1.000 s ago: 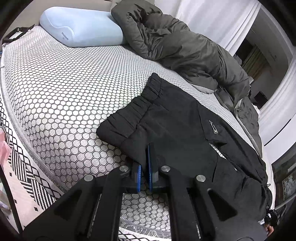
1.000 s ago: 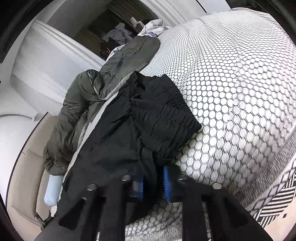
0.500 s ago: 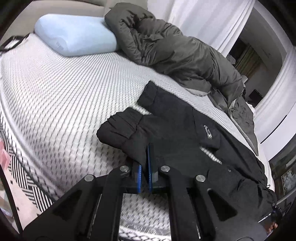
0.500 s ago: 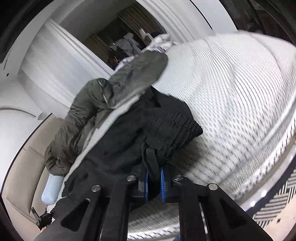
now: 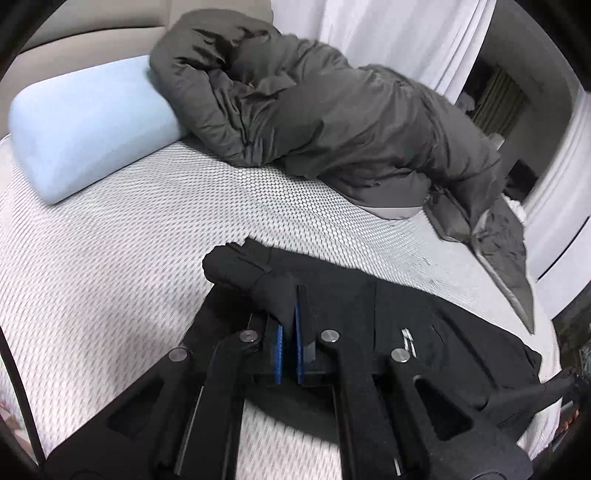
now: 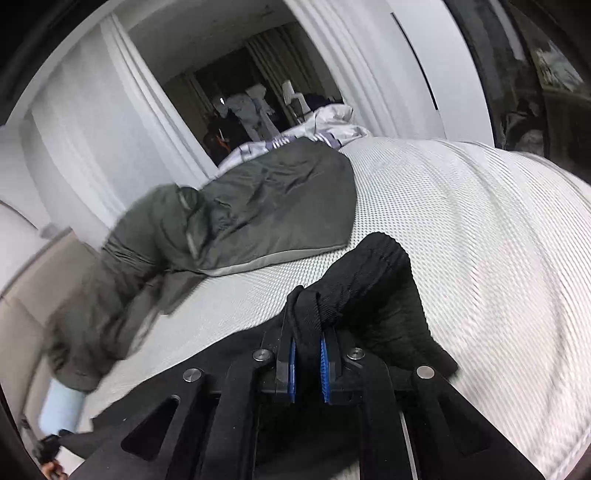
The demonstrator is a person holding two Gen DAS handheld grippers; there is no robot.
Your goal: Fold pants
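Observation:
Black pants (image 5: 424, 325) lie stretched across a bed with a white honeycomb-patterned cover (image 5: 110, 258). My left gripper (image 5: 289, 325) is shut on one end of the pants, whose edge is lifted and bunched over the blue pads. In the right wrist view my right gripper (image 6: 307, 343) is shut on the ribbed waistband of the pants (image 6: 373, 266), which rises in a hump above the bed cover (image 6: 480, 221). The cloth between the two grips hangs slack above the bed. The other gripper shows at the far edge of each view.
A dark grey duvet (image 5: 332, 110) lies heaped along the far side of the bed, seen as the duvet (image 6: 240, 214) in the right wrist view. A light blue pillow (image 5: 85, 125) sits at the head. White curtains (image 5: 388, 33) and a dark doorway (image 6: 236, 110) stand beyond.
Both grippers rose and travelled across the bed toward the duvet, carrying the pants' edges up off the cover. The right jaws closed onto the waistband.

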